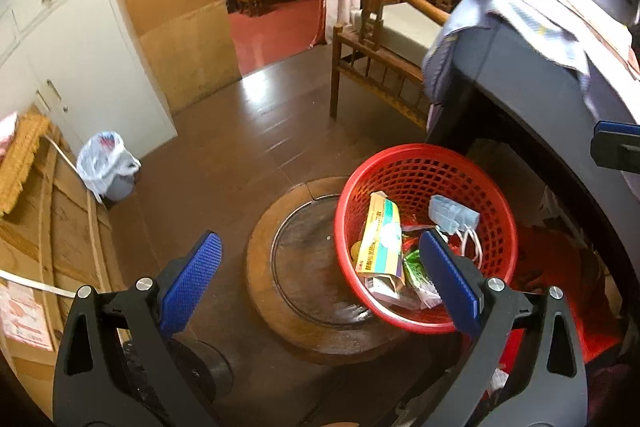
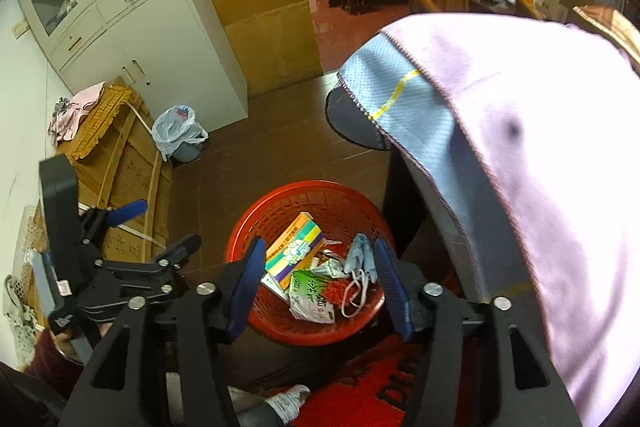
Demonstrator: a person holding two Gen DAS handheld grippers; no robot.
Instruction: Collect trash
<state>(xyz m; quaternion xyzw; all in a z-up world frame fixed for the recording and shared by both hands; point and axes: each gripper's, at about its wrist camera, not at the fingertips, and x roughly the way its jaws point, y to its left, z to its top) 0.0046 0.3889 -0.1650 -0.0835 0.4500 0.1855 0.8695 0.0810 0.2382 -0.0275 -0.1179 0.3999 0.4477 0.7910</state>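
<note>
Over the red mesh basket I've got the right gripper tilted steeply down, jaws parted, nothing between the pads. The left gripper sits beside it, also pitched down, jaws wide, empty, right finger across the basket rim. Trash is all in the basket: yellow-green carton, green-white pack, blue face mask. Basket sits on the floor by a cloth-draped table.
</note>
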